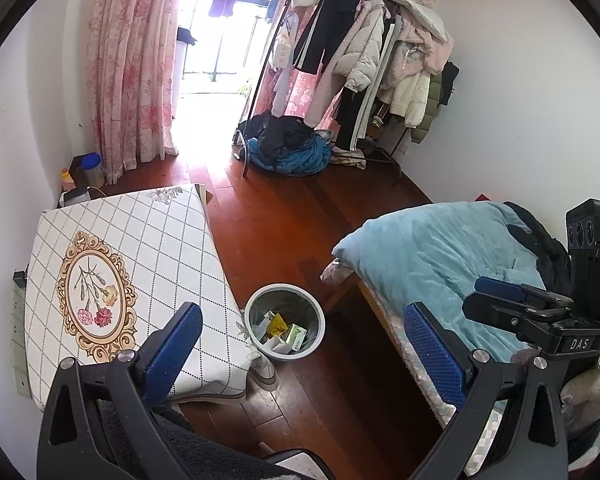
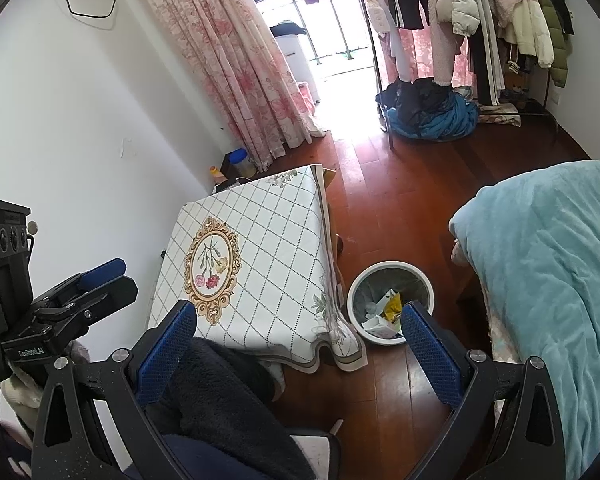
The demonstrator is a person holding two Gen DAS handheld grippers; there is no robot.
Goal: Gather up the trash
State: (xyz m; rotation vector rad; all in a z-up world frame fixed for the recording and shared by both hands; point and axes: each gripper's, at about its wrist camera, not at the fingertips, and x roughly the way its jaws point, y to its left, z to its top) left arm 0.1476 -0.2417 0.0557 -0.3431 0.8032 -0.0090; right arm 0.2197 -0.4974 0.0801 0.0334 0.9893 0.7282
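A bedroom mid-cleanup: the left gripper (image 1: 302,350) and the right gripper (image 2: 300,346) both hang high above the floor with blue-padded fingers spread wide and nothing between them. The white wastebasket (image 1: 319,320), lined with a grey bag, stands on the red wooden floor (image 1: 284,224) at lower centre of both views, just beside the hanging corner of the checked, flower-printed tablecloth (image 1: 172,240) and near the foot of the bed under its light blue blanket (image 1: 440,256). Small cartons and a yellow wrapper (image 1: 278,325) already lie inside the bin. The tabletop at centre left shows no litter, and none can be made out on the open floor, so the collecting looks close to done.

The risks lie in the tight gap between table and bed: a gripper lowered toward the bin could snag the tablecloth's drooping edge or nudge the light wastebasket over, spilling its contents. The heap of blue and dark clothes (image 1: 288,144) under the garment rack (image 1: 380,80), at upper centre, could be mistaken for rubbish.
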